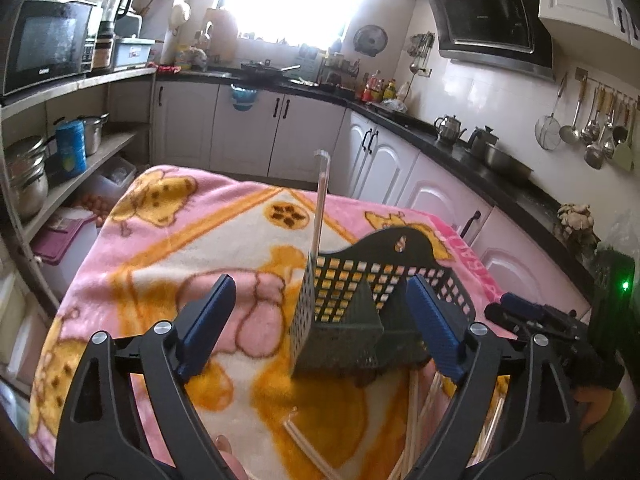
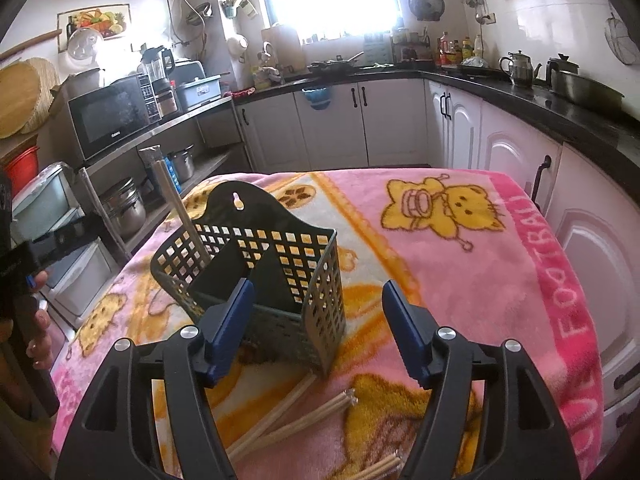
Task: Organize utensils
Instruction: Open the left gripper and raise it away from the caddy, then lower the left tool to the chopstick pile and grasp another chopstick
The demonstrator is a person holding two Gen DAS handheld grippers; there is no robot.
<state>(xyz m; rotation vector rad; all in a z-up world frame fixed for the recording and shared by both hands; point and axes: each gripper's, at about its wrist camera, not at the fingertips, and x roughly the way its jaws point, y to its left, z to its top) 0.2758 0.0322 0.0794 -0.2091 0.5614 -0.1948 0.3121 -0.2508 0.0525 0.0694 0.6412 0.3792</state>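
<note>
Jaws of the left gripper (image 1: pixel 320 322) and right gripper (image 2: pixel 318 328) both stand spread, ribbed blue pads gripping nothing. Utensil basket (image 2: pixel 256 276): dark perforated plastic, square-grid walls, arched back, upright on the fleecy pink cartoon blanket (image 2: pixel 460 264) over the table. One pale chopstick (image 2: pixel 182 216) stands inside the basket; loose chopsticks (image 2: pixel 296 416) lie just before it.

Each gripper, left gripper (image 1: pixel 320 316) and right gripper (image 2: pixel 318 320), has black triangular arms with cut-outs. Silver round screws mark the pivots. The fingers (image 1: pixel 208 320) carry ribbed blue pads.
</note>
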